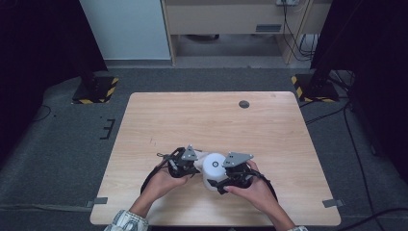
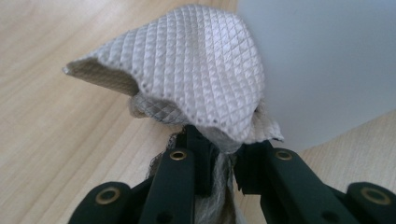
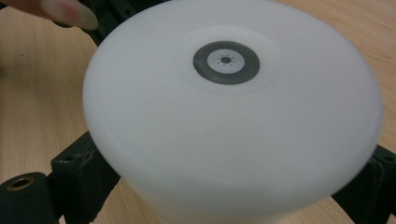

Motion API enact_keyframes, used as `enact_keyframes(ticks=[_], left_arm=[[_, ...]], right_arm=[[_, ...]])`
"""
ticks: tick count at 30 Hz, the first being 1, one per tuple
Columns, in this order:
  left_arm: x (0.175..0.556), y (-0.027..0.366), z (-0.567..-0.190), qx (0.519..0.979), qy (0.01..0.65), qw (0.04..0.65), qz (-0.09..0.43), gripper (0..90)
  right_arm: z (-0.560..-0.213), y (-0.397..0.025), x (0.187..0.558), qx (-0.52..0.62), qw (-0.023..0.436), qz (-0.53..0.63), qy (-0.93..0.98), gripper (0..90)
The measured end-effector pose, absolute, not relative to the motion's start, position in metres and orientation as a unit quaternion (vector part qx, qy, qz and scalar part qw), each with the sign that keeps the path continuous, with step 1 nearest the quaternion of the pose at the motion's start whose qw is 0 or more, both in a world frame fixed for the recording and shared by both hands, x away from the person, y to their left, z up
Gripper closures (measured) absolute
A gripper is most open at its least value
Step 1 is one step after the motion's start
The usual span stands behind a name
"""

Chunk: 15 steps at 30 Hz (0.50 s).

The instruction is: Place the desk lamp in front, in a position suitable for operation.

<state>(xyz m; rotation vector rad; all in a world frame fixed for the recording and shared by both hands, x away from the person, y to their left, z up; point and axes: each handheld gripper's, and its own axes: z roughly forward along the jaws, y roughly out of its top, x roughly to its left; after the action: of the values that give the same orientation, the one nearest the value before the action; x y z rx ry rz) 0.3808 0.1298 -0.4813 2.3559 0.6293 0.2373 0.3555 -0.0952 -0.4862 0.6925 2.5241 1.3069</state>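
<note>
A white round canister (image 1: 213,166) with a grey ring mark (image 3: 226,62) on its top stands near the table's front middle. My right gripper (image 1: 222,185) is shut on the white canister (image 3: 233,126), with one black finger (image 3: 79,168) on each side of its wall. My left gripper (image 1: 195,167) comes in from the left, shut on a white quilted cloth (image 2: 201,79). The cloth bulges out past the fingertips of that gripper (image 2: 219,147), right beside the canister's wall (image 2: 327,60). Whether cloth and wall touch is hidden.
The light wooden table (image 1: 192,115) has a dark round grommet (image 1: 244,104) near its far edge. Two yellow-and-black striped stand bases (image 1: 96,89) (image 1: 312,86) sit on the floor beyond the far corners. A person's fingertip (image 3: 70,11) shows behind the canister.
</note>
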Motion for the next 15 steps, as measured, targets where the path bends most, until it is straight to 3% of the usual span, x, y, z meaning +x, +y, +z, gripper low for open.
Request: enact_keyframes(ticks=[5,15], left_arm=[[0.376,0.135,-0.466,0.894,0.243,0.364,0.1,78.2],[0.381,0.132,-0.491,0.914,0.237,0.314,0.101,78.1]], right_arm=[[-0.486,-0.095,0.355,0.237,0.108,0.445,0.857,8.4],[-0.482,-0.094,0.349,0.238,0.142,0.444,0.852,7.9]])
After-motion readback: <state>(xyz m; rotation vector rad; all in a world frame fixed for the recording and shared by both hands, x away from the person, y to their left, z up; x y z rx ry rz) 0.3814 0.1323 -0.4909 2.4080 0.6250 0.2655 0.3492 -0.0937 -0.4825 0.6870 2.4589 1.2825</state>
